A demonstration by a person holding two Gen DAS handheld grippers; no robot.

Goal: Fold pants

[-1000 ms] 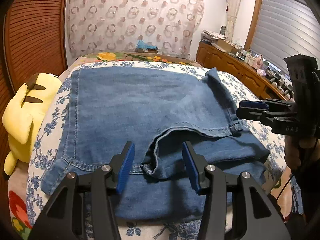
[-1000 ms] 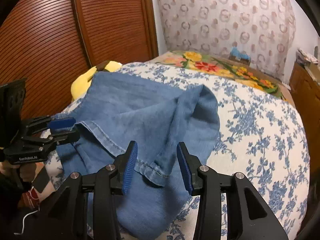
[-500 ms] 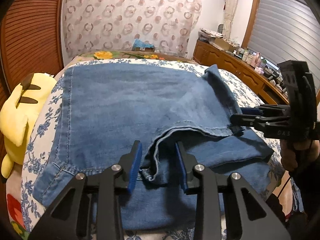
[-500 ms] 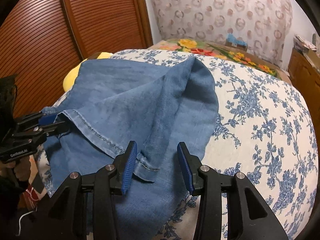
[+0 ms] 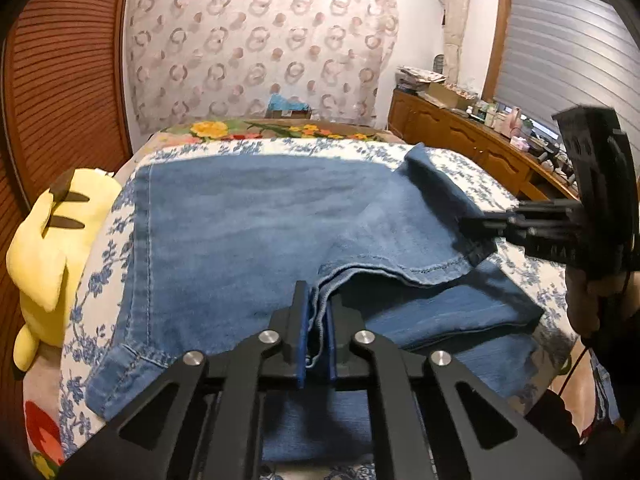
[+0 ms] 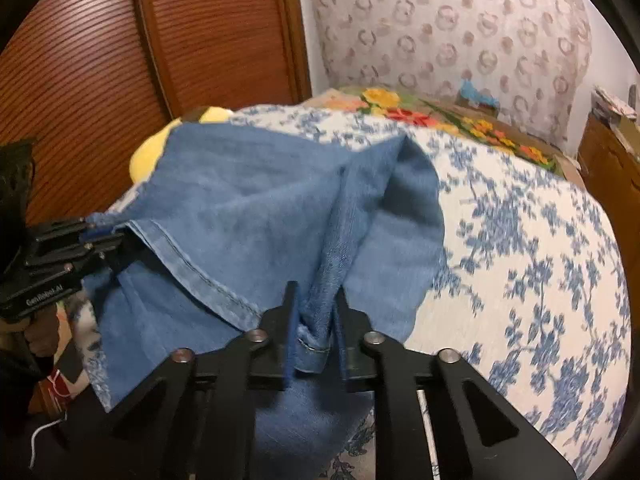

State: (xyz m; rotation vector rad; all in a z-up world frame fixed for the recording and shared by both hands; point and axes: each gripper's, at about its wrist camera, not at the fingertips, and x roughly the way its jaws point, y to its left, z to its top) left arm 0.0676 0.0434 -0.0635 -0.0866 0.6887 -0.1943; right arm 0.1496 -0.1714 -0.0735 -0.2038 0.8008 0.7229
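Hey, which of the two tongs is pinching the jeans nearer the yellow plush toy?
The left tongs, shut on the jeans hem toward the plush toy side; the right tongs grip the opposite end.

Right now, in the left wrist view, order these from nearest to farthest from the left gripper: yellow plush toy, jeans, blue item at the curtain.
1. jeans, pinched in its fingers
2. yellow plush toy, left bed edge
3. blue item, far back by the curtain

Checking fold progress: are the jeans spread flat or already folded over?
Partly folded: the jeans have a hemmed end doubled back over a lower denim layer, its corners pinched by the left gripper and right gripper.
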